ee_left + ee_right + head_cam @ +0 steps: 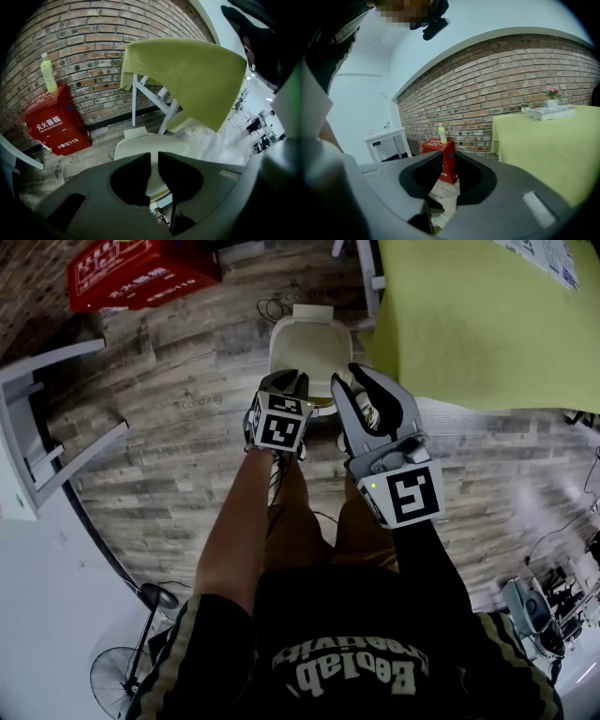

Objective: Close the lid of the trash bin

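The white trash bin stands on the wood floor beside the table, its pale lid raised and tilted back, with a yellow-green edge below it. My left gripper hangs over the bin's near side, pointing steeply down. Its jaws stand a narrow gap apart with nothing between them, and the lid shows through the gap. My right gripper is at the bin's right edge, fingers apart and empty. In the right gripper view the right gripper points nearly level toward the brick wall.
A table under a yellow-green cloth stands close on the bin's right. A red fire-equipment box with a green bottle sits against the brick wall at the left. A white table is at the far left, and cables lie at the right.
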